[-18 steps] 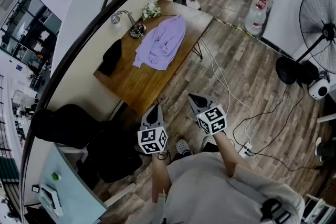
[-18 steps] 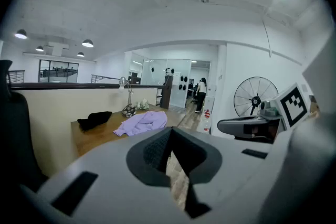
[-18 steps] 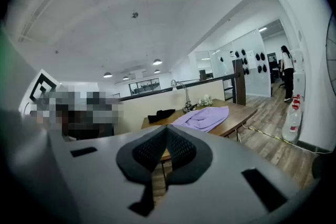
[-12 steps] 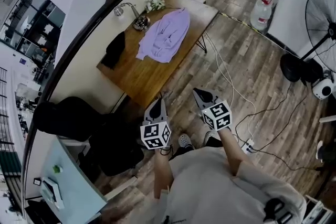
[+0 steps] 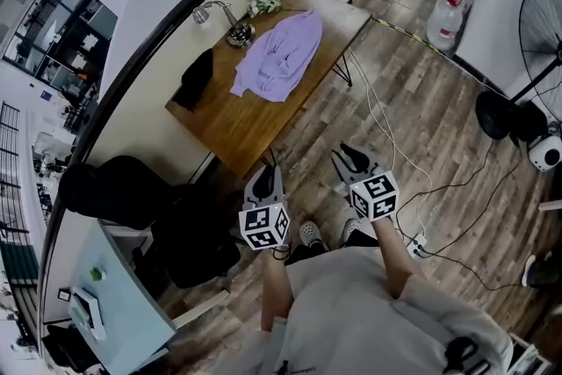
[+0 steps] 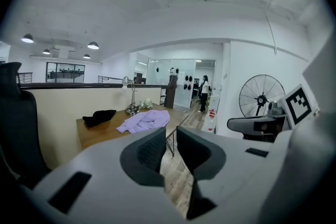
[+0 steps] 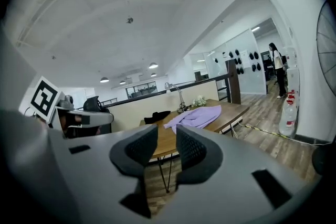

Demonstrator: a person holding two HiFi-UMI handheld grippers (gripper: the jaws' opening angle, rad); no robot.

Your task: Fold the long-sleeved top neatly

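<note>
The lilac long-sleeved top lies rumpled and unfolded on the wooden table, upper centre of the head view. Lower down, the left gripper and the right gripper are empty, jaws slightly apart.

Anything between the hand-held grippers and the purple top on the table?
Nothing visible. The left hand-held gripper and right hand-held gripper are empty, over the floor short of the table. Only bare tabletop lies between them and the lilac top. The black item sits off to the side, by the wall.
</note>
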